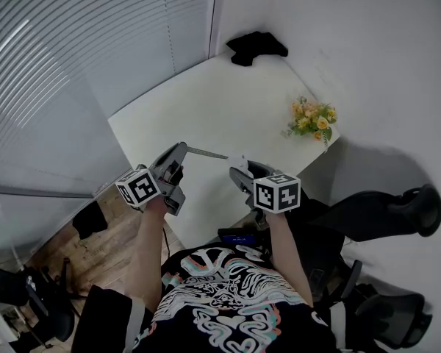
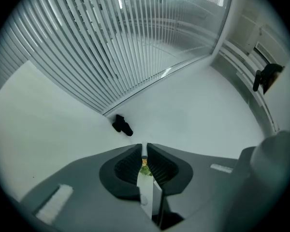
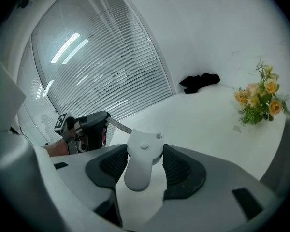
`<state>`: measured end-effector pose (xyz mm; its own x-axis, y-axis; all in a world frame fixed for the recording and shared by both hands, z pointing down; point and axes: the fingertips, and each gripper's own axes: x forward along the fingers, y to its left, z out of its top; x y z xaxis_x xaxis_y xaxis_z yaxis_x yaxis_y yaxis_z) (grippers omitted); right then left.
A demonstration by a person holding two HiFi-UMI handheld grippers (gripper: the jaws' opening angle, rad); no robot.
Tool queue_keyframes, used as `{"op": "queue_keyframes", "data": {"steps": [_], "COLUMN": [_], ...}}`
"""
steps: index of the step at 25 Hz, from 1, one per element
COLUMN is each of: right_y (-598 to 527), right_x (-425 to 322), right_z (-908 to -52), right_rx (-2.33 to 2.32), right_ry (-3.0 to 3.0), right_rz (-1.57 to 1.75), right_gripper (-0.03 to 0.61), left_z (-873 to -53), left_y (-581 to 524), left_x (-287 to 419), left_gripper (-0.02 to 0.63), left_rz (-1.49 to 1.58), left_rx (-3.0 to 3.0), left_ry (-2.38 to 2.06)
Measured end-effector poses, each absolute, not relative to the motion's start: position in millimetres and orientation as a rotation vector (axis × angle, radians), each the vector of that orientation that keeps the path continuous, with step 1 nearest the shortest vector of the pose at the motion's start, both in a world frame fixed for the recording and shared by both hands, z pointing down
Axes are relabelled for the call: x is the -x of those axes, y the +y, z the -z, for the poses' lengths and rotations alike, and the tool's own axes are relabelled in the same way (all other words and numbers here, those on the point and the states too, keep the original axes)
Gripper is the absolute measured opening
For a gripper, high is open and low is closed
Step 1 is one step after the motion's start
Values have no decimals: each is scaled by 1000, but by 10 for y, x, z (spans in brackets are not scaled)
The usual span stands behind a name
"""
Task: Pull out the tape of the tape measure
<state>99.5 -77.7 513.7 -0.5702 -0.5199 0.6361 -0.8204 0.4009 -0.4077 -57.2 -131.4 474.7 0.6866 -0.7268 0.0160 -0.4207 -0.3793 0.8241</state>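
A white tape measure case sits upright between the pads of my right gripper, which is shut on it. In the head view that gripper hovers over the near edge of the white table. A short length of tape runs left from the case to my left gripper. The left gripper has its jaws pressed on the thin tape blade, seen edge-on between the pads. From the right gripper view, the tape reaches the left gripper's tips.
A black cloth lies at the table's far corner. A small bunch of yellow flowers stands at the right edge. Window blinds line the left side. A dark office chair stands right of the person.
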Motion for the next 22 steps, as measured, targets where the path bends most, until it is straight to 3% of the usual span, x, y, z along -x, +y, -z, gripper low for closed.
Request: {"op": "queue_keyframes", "data": {"steps": [22], "right_y": [-715], "right_x": [-1109], "right_z": [-5432], "right_rx": [-1150], "right_ry": [-2119], "right_rz": [-1053], "right_gripper": [233], "left_z": [-4853], "left_y": [-1429], "left_x": [1228], "left_gripper": [32], "left_rz": [490], "left_rx": [-1914], "left_ry": [-1023]}}
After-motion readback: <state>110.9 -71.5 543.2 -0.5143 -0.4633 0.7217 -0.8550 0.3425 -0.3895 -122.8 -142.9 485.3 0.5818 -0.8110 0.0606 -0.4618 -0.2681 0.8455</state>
